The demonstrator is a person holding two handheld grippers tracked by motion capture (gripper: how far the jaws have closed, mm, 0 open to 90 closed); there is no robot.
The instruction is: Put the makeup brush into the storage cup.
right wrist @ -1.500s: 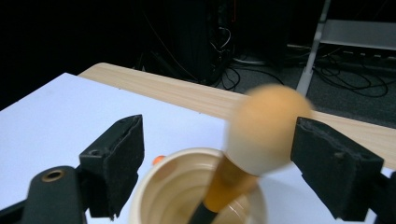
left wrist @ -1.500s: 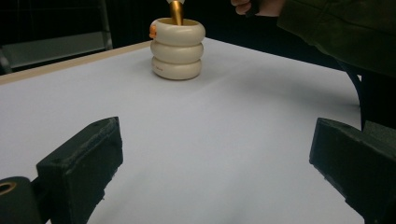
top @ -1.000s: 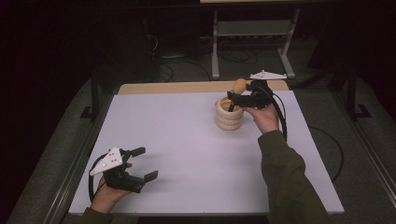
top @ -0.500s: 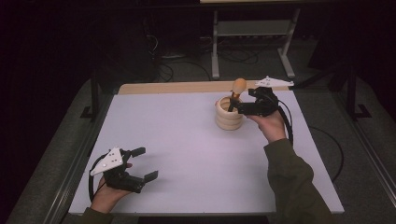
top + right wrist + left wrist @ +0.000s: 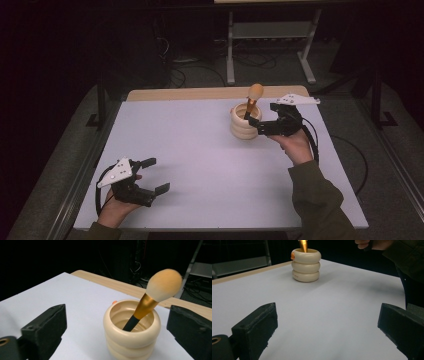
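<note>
Nearest the person, the left gripper (image 5: 150,176) rests low at the front left of the white tabletop (image 5: 200,160), its jaws spread wide with nothing between them. Farther back on the right, the right gripper (image 5: 256,126) sits just beside a cream ribbed cup (image 5: 245,124); its jaws have just been opening and now stand wide and released, flanking the cup without pressing on it, as the right gripper view shows. Inside the cup leans a makeup brush (image 5: 150,302), handle down and fluffy orange head up, tilted against the rim. The brush looks light and stiff along its black handle and gold collar, while the bristle head is soft and would squash or shed if pinched, so the collar or the upper handle seems the best place to take hold. The cup looks rigid and smooth, probably a little slippery, and light enough to tip if the brush is tugged sideways. Beyond the tabletop's wooden far edge (image 5: 200,93) lies a dark floor with cables.
</note>
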